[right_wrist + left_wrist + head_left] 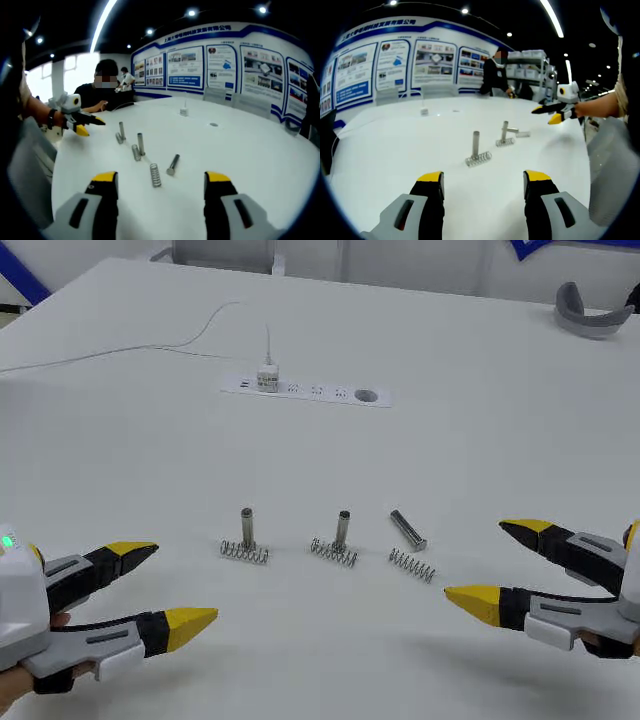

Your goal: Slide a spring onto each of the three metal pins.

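Power strip point(320, 392) — charger point(267, 378) plugged in — on table point(120, 460).

White table point(480, 450), three pins point(247, 526), three springs point(244, 552), power strip point(305, 391)

Premises appeared to be a lab/demo hall: info posters point(225, 62) along blue-trimmed wall, lg white table point(120, 440) w/ power strip point(305, 391), storage racks point(532, 62) at far end, strip ceiling lights point(552, 20).
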### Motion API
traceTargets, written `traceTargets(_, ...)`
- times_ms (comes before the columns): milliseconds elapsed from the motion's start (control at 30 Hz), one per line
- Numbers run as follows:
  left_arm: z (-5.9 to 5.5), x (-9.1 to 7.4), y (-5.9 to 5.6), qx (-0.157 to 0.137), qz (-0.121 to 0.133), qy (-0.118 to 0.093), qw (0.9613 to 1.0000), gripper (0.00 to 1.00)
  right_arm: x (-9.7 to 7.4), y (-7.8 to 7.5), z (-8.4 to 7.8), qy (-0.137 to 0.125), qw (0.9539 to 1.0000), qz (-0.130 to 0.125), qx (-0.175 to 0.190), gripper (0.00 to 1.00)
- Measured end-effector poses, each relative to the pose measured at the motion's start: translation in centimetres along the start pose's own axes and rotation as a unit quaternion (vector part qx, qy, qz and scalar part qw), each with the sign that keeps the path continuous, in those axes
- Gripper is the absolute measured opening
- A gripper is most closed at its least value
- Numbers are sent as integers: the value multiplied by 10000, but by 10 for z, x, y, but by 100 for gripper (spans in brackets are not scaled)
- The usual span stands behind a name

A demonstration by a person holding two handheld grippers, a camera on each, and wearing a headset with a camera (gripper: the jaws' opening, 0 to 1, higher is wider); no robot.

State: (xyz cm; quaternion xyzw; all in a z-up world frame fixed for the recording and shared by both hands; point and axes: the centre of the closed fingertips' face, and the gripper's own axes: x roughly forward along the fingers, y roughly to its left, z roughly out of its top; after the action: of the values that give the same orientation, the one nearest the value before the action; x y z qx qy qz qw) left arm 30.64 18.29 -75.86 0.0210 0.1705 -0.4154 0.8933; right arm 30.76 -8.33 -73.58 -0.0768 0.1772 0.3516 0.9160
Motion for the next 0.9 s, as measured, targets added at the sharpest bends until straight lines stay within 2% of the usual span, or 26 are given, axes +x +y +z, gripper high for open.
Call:
traceTargets(300,0,0,0,13,-10,15,10000,65,0,-3,-1,43,10000,-54,-6,69)
traceTargets(567,0,1,-1,15,-35,8,10000,65,8,-9,7,105,9998,-144,11,65)
traceTargets(900,3,-2,-5,43,-31,-48,10000,65,29,-18,14,466,9983,-334,-142,53)
